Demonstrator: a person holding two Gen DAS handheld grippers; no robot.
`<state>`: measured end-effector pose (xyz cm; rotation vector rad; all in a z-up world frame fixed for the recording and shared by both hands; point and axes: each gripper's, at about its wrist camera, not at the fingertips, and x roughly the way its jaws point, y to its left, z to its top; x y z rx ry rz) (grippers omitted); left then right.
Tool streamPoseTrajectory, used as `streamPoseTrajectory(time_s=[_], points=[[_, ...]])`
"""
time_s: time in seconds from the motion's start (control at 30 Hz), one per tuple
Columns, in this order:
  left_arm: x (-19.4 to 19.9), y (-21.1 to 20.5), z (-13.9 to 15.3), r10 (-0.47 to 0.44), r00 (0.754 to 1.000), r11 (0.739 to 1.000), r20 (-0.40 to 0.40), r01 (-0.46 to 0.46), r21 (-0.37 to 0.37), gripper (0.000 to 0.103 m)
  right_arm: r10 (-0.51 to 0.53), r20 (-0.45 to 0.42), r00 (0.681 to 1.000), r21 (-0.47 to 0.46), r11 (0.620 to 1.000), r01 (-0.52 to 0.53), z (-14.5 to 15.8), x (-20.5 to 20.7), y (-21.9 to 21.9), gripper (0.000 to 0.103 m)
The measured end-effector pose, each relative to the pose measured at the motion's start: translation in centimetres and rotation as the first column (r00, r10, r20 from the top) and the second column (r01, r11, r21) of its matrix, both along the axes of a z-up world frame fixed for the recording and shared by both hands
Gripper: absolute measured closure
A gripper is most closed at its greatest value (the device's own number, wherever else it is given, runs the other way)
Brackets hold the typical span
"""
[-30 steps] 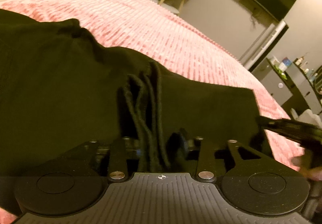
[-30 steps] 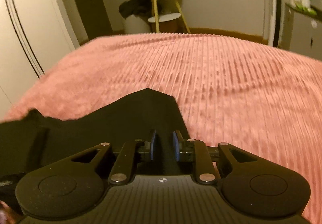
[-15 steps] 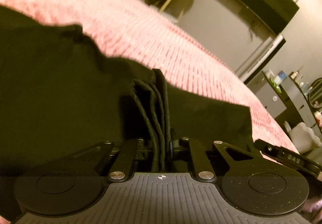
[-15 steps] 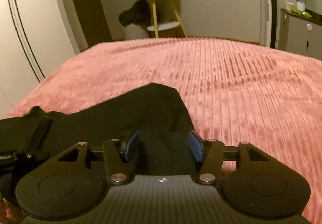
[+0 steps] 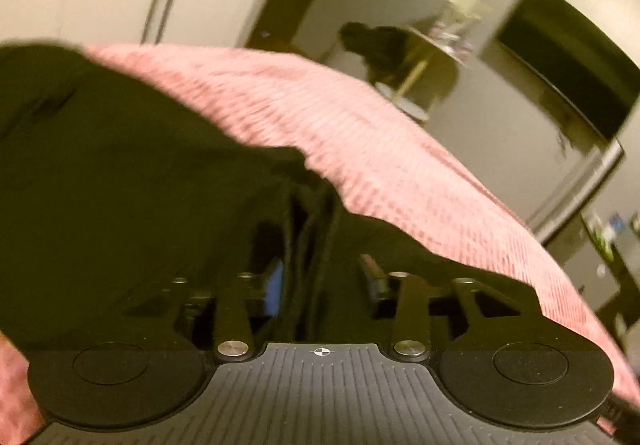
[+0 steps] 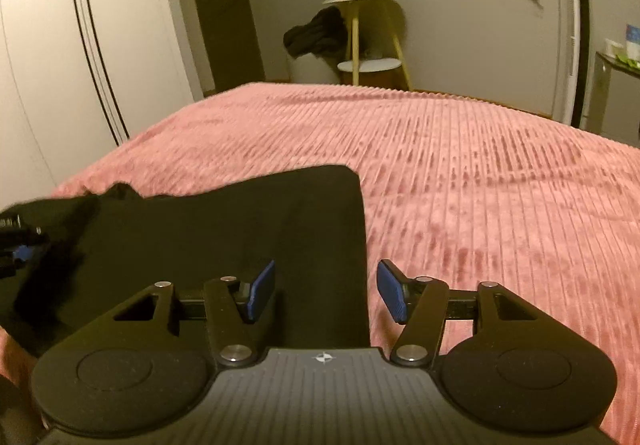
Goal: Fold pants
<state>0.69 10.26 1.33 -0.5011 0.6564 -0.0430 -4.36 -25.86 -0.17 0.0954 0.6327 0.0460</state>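
Two grippers over one bed. Black pants (image 6: 224, 229) lie flat on a pink ribbed bedspread (image 6: 480, 185), near its front-left corner in the right wrist view; soft matte cloth, one square corner facing the far edge of the bed, the left side rumpled. Right gripper (image 6: 326, 291): blue ridged pads (image 6: 262, 291) spread wide apart, nothing between them but the flat cloth's right edge lying below; not pinching. Left gripper (image 5: 322, 279): view blurred and tilted; jaws parted, blue pad (image 5: 275, 287) visible on the left side, a bunched ridge of several dark fabric layers (image 5: 308, 229) standing upright in the gap; whether the cloth touches either pad, cannot tell. Pants fill the left half of that view, draped over the bedspread's edge. Bedspread texture: fine parallel cords, plush. Beyond the far edge of the bed: white wardrobe doors (image 6: 60, 65), round yellow-legged side table (image 6: 362, 29) with dark clothing (image 6: 316, 35) heaped beside it.
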Motion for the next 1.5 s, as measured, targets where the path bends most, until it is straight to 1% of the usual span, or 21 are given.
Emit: streamPoseTrajectory(time_s=[0.07,0.17,0.23,0.3,0.37,0.47,0.53,0.63,0.73,0.83,0.93,0.97,1.03,1.1,1.17,1.23,1.33,1.43,1.47,1.5], points=[[-0.1,0.5,-0.1,0.027,1.000,0.999,0.012,-0.027,-0.024,0.046,0.010,-0.011,1.000,-0.009,1.000,-0.010,-0.1,0.0,0.4,0.071],[-0.1,0.2,-0.1,0.035,0.999,0.999,0.014,-0.035,-0.019,0.038,0.025,0.003,1.000,-0.010,1.000,-0.025,-0.1,-0.1,1.0,0.074],[0.1,0.3,-0.5,0.031,1.000,0.999,0.001,-0.031,-0.013,0.034,0.030,-0.009,1.000,-0.023,0.999,-0.030,-0.5,0.2,1.3,0.076],[0.5,0.2,-0.8,0.027,0.999,1.000,-0.022,-0.027,-0.013,0.031,0.027,-0.058,0.998,-0.079,0.996,-0.031,-1.5,0.8,1.6,0.079],[1.1,0.4,-1.2,0.021,0.999,1.000,-0.050,-0.022,-0.018,0.028,0.024,-0.128,0.991,-0.174,0.984,-0.047,-3.3,1.8,2.2,0.080],[0.9,1.0,-1.9,0.036,0.996,0.999,-0.079,-0.039,-0.030,0.027,0.035,-0.119,0.992,-0.243,0.968,-0.063,-4.1,2.2,3.0,0.080],[0.8,1.2,-2.1,0.040,0.996,0.998,-0.078,-0.043,-0.048,0.027,0.034,-0.110,0.993,-0.239,0.969,-0.059,-4.1,2.0,2.9,0.080],[0.9,1.3,-2.2,0.039,0.996,0.998,-0.077,-0.043,-0.053,0.025,0.033,-0.092,0.995,-0.192,0.980,-0.051,-4.0,1.6,2.2,0.079],[1.1,1.2,-2.3,0.041,0.996,0.998,-0.079,-0.045,-0.047,0.025,-0.002,-0.111,0.994,-0.124,0.992,-0.012,-3.0,1.3,1.8,0.077],[1.2,1.1,-2.3,0.041,0.996,0.998,-0.081,-0.045,-0.045,0.024,-0.025,-0.120,0.992,-0.009,1.000,0.024,-1.9,0.3,1.3,0.073],[1.2,1.0,-2.4,0.040,0.996,0.998,-0.082,-0.043,-0.039,0.023,-0.050,-0.131,0.990,0.069,0.996,0.059,-1.4,-0.8,0.9,0.072],[1.2,0.9,-2.4,0.039,0.996,0.998,-0.082,-0.042,-0.035,0.023,-0.060,-0.135,0.989,0.112,0.991,0.075,-1.2,-1.3,0.7,0.072],[1.3,0.8,-2.4,0.039,0.996,0.999,-0.080,-0.041,-0.029,0.022,-0.078,-0.147,0.986,0.211,0.971,0.108,-0.8,-2.2,0.0,0.069],[1.3,0.7,-2.5,0.040,0.996,0.999,-0.079,-0.042,-0.024,0.021,-0.096,-0.176,0.980,0.318,0.936,0.149,-0.8,-3.2,-0.8,0.066],[1.3,0.4,-2.5,0.039,0.996,0.999,-0.077,-0.040,-0.013,0.020,-0.100,-0.194,0.976,0.379,0.910,0.168,-0.9,-3.9,-1.4,0.065],[1.3,0.2,-2.4,0.039,0.996,0.999,-0.076,-0.039,-0.004,0.020,-0.104,-0.214,0.971,0.426,0.885,0.189,-1.3,-4.1,-2.0,0.064],[1.3,0.3,-2.5,0.041,0.996,0.999,-0.074,-0.042,-0.010,0.020,-0.115,-0.238,0.965,0.502,0.835,0.223,-1.9,-4.2,-2.9,0.062],[1.2,0.3,-2.5,0.047,0.996,0.999,-0.072,-0.048,-0.016,0.020,-0.098,-0.281,0.955,0.534,0.811,0.240,-2.5,-3.9,-3.0,0.061],[1.1,0.3,-2.5,0.047,0.996,0.999,-0.072,-0.048,-0.013,0.020,-0.085,-0.288,0.954,0.545,0.804,0.236,-2.7,-3.9,-2.9,0.059],[1.1,0.2,-2.5,0.047,0.996,0.999,-0.072,-0.047,-0.009,0.020,-0.078,-0.298,0.951,0.546,0.804,0.237,-2.8,-3.9,-2.8,0.058]])
